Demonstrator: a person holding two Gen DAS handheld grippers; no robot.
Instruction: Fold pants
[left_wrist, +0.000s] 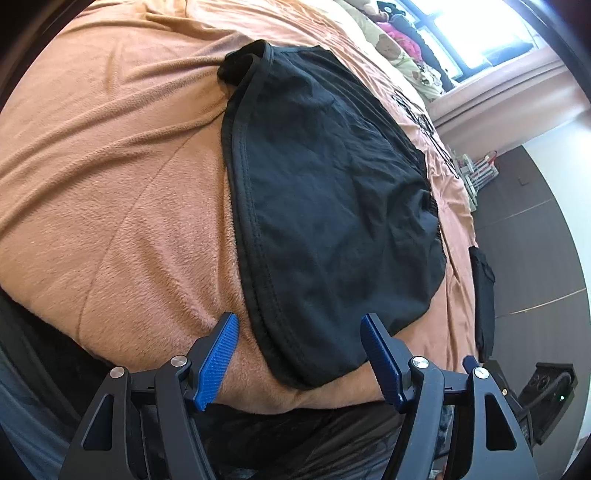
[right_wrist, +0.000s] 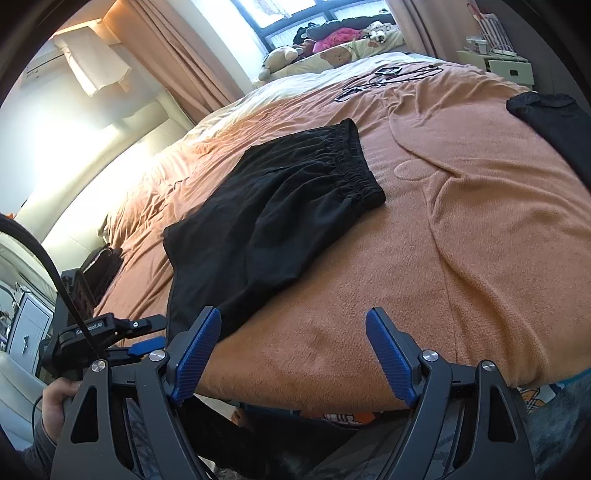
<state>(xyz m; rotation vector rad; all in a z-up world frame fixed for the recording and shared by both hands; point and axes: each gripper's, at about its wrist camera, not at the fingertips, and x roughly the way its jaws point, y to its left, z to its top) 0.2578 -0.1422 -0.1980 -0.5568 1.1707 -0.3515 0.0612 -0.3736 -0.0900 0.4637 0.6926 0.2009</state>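
Black pants lie folded in half on the orange blanket, hems toward me, elastic waistband at the far end. They also show in the right wrist view, waistband away from me. My left gripper is open and empty, its jaws either side of the near hem corner, just above the cloth. My right gripper is open and empty over bare blanket, right of the hems. The left gripper also shows in the right wrist view, at the bed's near left edge.
Another folded black garment lies at the bed's right side, also in the left wrist view. Cables and a small device lie farther up the bed. Pillows and plush toys sit by the window. A white nightstand stands beyond.
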